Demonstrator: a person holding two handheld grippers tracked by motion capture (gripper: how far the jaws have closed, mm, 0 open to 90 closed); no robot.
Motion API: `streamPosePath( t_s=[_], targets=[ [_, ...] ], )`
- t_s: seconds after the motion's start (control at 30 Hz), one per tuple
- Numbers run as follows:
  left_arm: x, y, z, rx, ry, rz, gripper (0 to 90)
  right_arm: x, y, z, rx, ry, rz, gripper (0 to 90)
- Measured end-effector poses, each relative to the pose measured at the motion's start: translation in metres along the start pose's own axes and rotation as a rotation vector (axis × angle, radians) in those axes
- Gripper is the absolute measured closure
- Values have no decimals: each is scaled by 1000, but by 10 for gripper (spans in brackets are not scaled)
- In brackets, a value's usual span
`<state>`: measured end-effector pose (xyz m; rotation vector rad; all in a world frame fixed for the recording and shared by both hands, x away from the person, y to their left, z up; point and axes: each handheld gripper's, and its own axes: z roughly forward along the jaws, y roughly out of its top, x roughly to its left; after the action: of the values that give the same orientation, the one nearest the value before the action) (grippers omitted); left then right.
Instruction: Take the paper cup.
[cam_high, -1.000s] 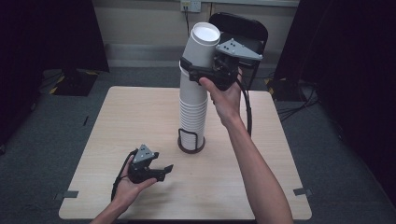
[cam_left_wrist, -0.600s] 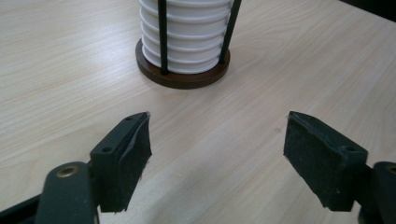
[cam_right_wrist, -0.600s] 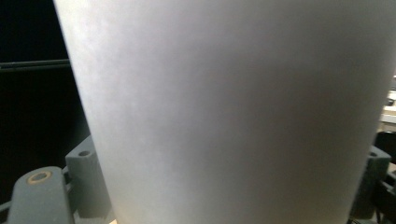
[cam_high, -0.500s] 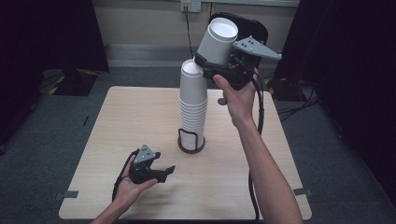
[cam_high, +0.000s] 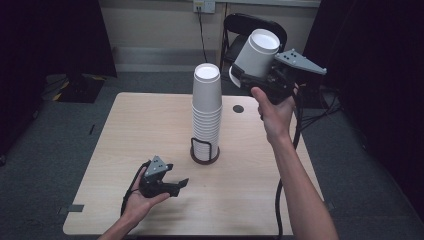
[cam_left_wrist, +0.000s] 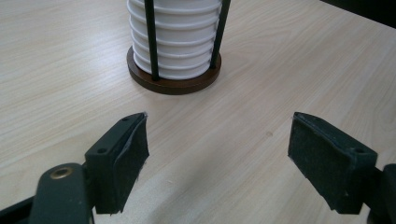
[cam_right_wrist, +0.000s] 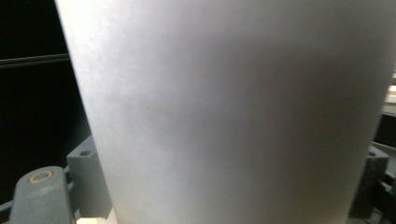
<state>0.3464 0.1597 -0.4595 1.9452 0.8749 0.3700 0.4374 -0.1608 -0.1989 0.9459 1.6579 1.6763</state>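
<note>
A tall stack of white paper cups (cam_high: 206, 107) stands upside down in a dark round holder (cam_high: 204, 154) at the table's middle. My right gripper (cam_high: 250, 76) is raised to the right of the stack's top, shut on one white cup (cam_high: 256, 54) held bottom up and tilted. That cup (cam_right_wrist: 233, 107) spans the right gripper view between the jaws. My left gripper (cam_high: 170, 182) rests in a hand near the table's front edge, open, nothing between its jaws. In the left gripper view the holder base (cam_left_wrist: 175, 84) and the stack's lowest rims (cam_left_wrist: 180, 46) lie just ahead.
The light wood table (cam_high: 145, 130) has a small dark hole (cam_high: 238, 108) at the back right. A black folding chair (cam_high: 250, 27) stands behind the table against the wall. Dark curtains hang at both sides.
My right gripper has lifted one cup off the stack's top and carried it up and to the right. The left gripper has stayed put.
</note>
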Motion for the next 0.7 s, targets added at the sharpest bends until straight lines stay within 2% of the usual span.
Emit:
streamPosePath(
  t_s=[0.1, 0.13, 0.33, 0.53, 0.67, 0.7],
  targets=[
    [0, 0, 0, -2, 1, 3, 199, -3, -5, -4, 11, -2, 12, 134],
    [0, 0, 1, -4, 3, 8, 199, -3, -12, -8, 24, -15, 15, 134],
    [2, 1, 0, -11, -4, 11, 199, -7, -32, -15, 59, -18, 37, 134],
    [2, 2, -1, -16, -18, -2, 201, -10, -52, -20, 100, -1, 57, 138],
    [3, 3, -3, -22, -24, 2, 200, -10, -65, -24, 120, 12, 71, 139],
    [2, 4, -4, -15, -30, 10, 202, -9, -73, -26, 142, 15, 74, 138]
  ],
)
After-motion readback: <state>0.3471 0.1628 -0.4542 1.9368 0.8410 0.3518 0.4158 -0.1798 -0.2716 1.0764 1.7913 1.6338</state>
